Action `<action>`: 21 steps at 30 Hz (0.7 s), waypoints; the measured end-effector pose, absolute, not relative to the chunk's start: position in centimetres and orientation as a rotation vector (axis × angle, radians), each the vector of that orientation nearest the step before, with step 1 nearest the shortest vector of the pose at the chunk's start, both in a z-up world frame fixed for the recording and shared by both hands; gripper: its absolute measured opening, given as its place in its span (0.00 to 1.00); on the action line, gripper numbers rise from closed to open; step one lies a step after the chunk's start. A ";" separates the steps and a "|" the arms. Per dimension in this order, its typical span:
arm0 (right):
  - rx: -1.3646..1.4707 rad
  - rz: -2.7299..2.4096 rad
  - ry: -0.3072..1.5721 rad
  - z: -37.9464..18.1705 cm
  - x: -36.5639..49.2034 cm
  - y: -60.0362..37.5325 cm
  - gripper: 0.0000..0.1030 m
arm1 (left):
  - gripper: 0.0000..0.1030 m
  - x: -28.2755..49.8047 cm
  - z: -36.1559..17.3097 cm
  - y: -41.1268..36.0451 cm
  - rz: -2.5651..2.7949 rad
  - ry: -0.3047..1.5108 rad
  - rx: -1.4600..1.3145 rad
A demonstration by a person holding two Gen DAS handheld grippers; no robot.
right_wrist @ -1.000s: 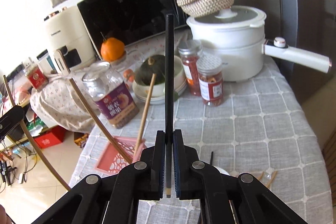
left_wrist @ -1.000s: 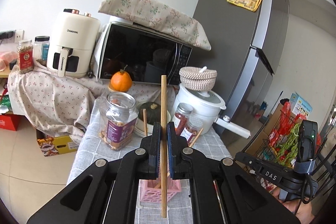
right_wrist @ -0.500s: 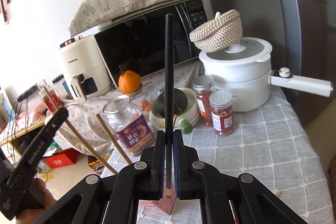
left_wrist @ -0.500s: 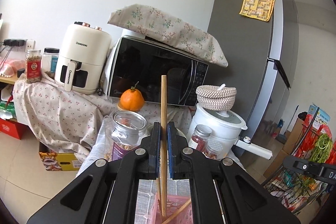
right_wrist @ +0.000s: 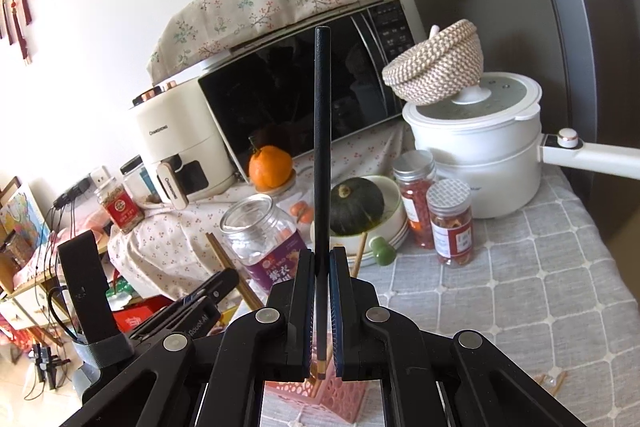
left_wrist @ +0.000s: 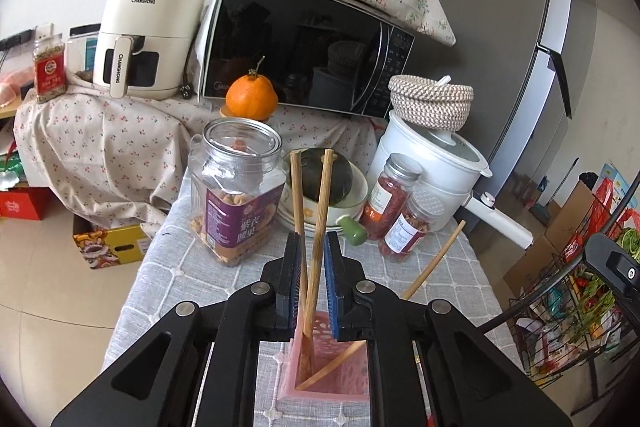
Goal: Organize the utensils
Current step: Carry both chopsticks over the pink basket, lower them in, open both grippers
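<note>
My left gripper [left_wrist: 312,259] hangs just above a pink perforated utensil holder [left_wrist: 332,375] on the grey checked tablecloth. Its jaws stand slightly apart. Three wooden chopsticks [left_wrist: 320,227] stand in the holder, two of them crossing loosely between the jaws, one leaning right. My right gripper [right_wrist: 320,275] is shut on a black chopstick [right_wrist: 322,147] held upright over the same holder [right_wrist: 320,399]. The left gripper's body [right_wrist: 188,311] shows at the lower left of the right wrist view.
Behind the holder stand a nut jar [left_wrist: 236,195], a bowl with a green squash [left_wrist: 332,179], two spice jars [left_wrist: 396,203] and a white pot [left_wrist: 432,171]. Loose chopsticks [right_wrist: 552,383] lie on the cloth at the right. A microwave [left_wrist: 304,47] and fryer stand further back.
My left gripper has opened and let its wooden chopstick drop into the pink holder. My right gripper has moved over the holder, still holding the black chopstick.
</note>
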State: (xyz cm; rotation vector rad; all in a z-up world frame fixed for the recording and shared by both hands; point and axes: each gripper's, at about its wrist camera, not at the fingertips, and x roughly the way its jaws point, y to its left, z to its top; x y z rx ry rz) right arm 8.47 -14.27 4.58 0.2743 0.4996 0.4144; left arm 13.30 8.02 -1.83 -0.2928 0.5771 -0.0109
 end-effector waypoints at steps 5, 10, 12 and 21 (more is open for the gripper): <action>0.262 0.418 0.520 4.0 9.2 -13.2 0.05 | 0.45 11.8 -1.6 8.7 0.023 0.631 -0.261; 0.236 0.414 0.554 2.6 10.2 -12.0 0.05 | 0.48 10.8 -2.1 9.3 0.043 0.688 -0.210; 0.228 0.409 0.572 2.0 10.7 -11.5 0.06 | 0.48 10.6 -2.4 9.4 0.042 0.710 -0.192; 0.218 0.395 0.669 -1.0 12.9 -10.2 0.06 | 0.50 10.3 -3.3 9.3 0.029 0.765 -0.165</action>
